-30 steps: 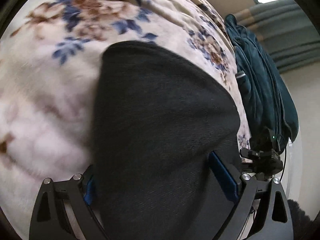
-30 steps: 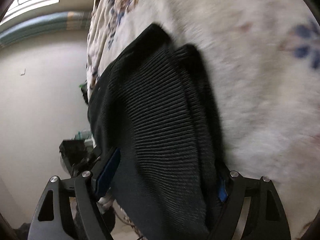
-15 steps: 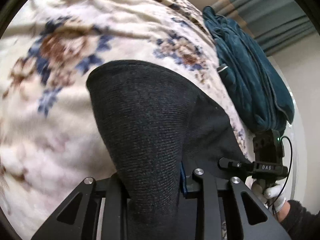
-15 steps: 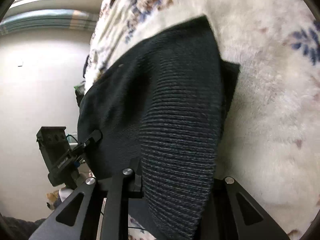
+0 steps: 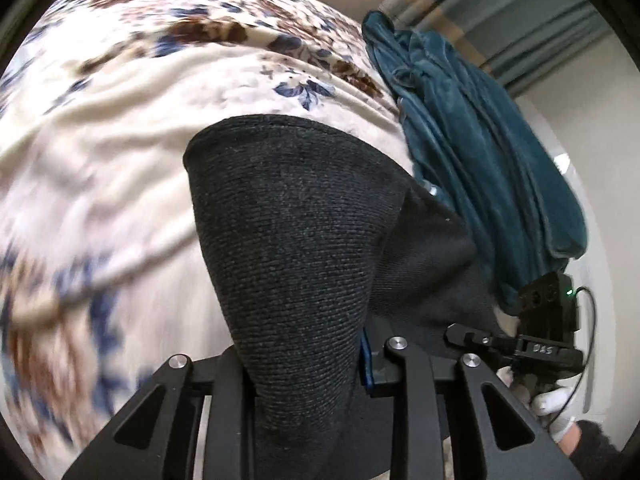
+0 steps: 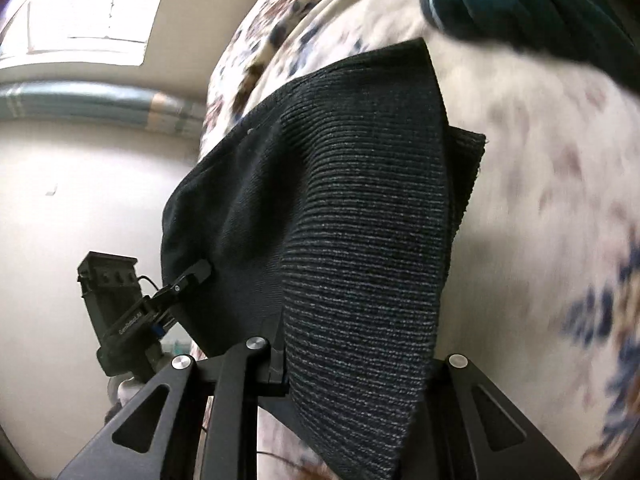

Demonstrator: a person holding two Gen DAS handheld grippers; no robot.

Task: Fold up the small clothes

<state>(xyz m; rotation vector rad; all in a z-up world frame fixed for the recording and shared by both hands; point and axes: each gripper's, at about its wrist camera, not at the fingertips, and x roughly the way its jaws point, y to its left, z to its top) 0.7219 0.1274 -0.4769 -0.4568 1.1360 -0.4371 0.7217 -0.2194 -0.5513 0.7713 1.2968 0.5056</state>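
Dark grey ribbed knit garment (image 5: 296, 240) hangs lifted above cream floral fleece blanket (image 5: 100, 140), stretched between left gripper (image 5: 304, 364) and right gripper (image 6: 352, 364); each clamped on near corner, cloth extending forward.

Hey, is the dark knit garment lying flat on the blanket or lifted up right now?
Lifted at its near edge: the dark knit garment rises into both shut hand-held grippers, far edge resting on the floral blanket.
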